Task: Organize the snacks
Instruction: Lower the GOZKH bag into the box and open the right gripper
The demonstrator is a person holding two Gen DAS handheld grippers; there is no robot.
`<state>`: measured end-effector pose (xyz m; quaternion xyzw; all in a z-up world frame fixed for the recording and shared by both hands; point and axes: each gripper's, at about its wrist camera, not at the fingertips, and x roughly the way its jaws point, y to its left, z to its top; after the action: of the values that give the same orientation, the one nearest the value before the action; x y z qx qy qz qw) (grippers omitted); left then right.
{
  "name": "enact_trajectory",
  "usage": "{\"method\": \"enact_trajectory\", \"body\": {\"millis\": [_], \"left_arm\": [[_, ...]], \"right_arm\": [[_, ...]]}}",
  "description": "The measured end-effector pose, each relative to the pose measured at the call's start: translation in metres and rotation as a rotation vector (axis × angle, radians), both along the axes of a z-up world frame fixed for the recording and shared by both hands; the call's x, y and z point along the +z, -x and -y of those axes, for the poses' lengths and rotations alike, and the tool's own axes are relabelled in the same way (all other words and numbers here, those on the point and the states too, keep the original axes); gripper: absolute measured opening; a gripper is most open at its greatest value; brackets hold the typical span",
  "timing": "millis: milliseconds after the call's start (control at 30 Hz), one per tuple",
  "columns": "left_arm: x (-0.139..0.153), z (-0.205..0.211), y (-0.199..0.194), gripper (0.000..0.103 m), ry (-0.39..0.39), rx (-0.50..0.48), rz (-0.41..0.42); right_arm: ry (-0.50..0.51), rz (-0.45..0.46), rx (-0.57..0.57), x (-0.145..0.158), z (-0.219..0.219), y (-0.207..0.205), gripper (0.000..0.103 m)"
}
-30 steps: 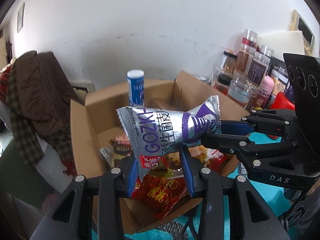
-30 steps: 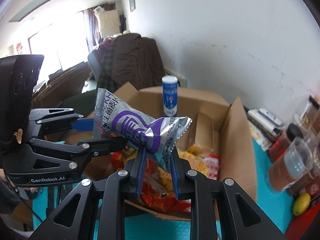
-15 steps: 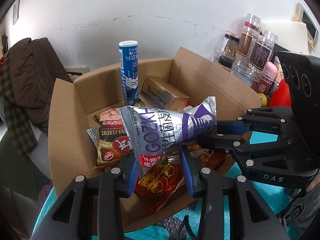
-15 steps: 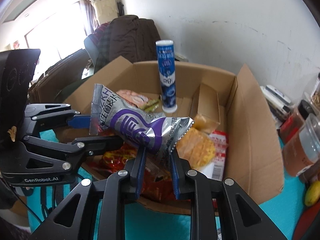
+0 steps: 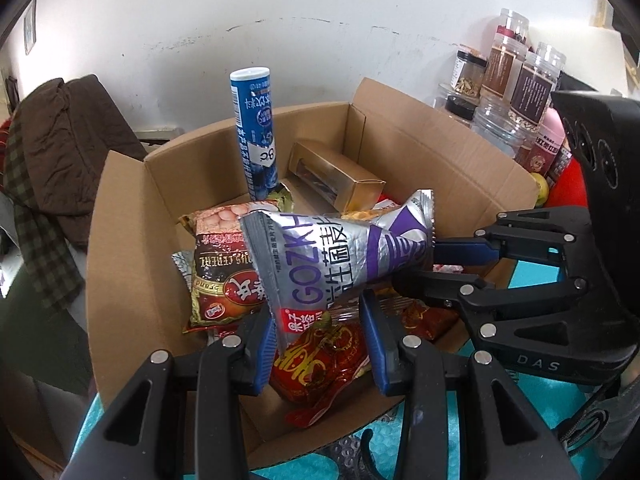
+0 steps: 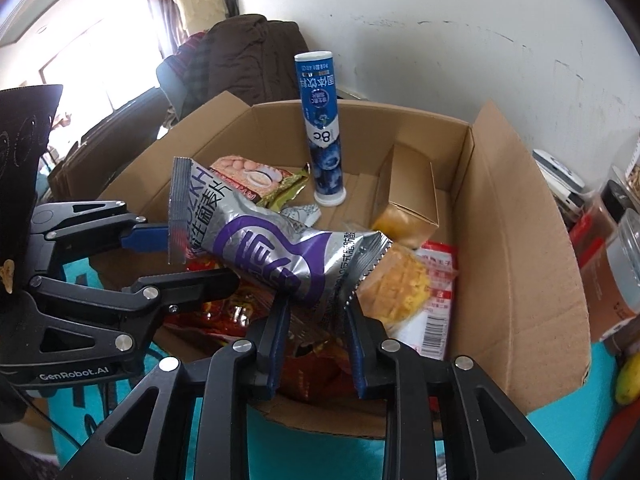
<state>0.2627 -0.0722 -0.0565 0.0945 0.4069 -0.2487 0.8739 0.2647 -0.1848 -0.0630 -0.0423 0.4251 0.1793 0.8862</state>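
Note:
A silver and purple snack bag (image 5: pixel 336 256) hangs over an open cardboard box (image 5: pixel 120 240). My left gripper (image 5: pixel 320 344) is shut on one end of the bag. My right gripper (image 6: pixel 316 332) is shut on the other end of the bag (image 6: pixel 272 256). The box (image 6: pixel 516 248) holds a standing blue tube (image 5: pixel 256 136), a gold carton (image 5: pixel 340 180), a brown cereal bag (image 5: pixel 220 276), a red bag (image 5: pixel 320 364) and a yellow snack pack (image 6: pixel 400 284). The right gripper shows from the side in the left wrist view (image 5: pixel 432 264), and the left gripper in the right wrist view (image 6: pixel 172 260).
Several jars (image 5: pixel 516 92) stand to the right of the box by the white wall. A brown coat (image 5: pixel 60 148) hangs to the left. The box sits on a teal mat (image 6: pixel 320 452). A yellow fruit (image 6: pixel 628 376) lies at the right edge.
Both grippers have come down and closer to the box with the bag held between them. The box's contents now show more fully.

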Motion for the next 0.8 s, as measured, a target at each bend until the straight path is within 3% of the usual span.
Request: {"method": "enact_trajectory", "body": {"millis": [333, 467, 600, 800], "left_arm": [[0.003, 0.001, -0.001, 0.038, -0.019, 0.027, -0.001], [0.012, 0.002, 0.004, 0.039, -0.056, 0.061, 0.058], [0.021, 0.000, 0.008, 0.047, -0.064, 0.085, 0.095], [0.030, -0.008, 0.013, 0.047, -0.057, 0.108, 0.106]], "right_arm": [[0.024, 0.014, -0.028, 0.005, 0.001, 0.003, 0.038], [0.026, 0.031, -0.036, 0.011, 0.003, 0.007, 0.044], [0.035, 0.044, -0.057, 0.017, 0.004, 0.009, 0.052], [0.028, 0.054, -0.096, 0.026, 0.010, 0.015, 0.054]]}}
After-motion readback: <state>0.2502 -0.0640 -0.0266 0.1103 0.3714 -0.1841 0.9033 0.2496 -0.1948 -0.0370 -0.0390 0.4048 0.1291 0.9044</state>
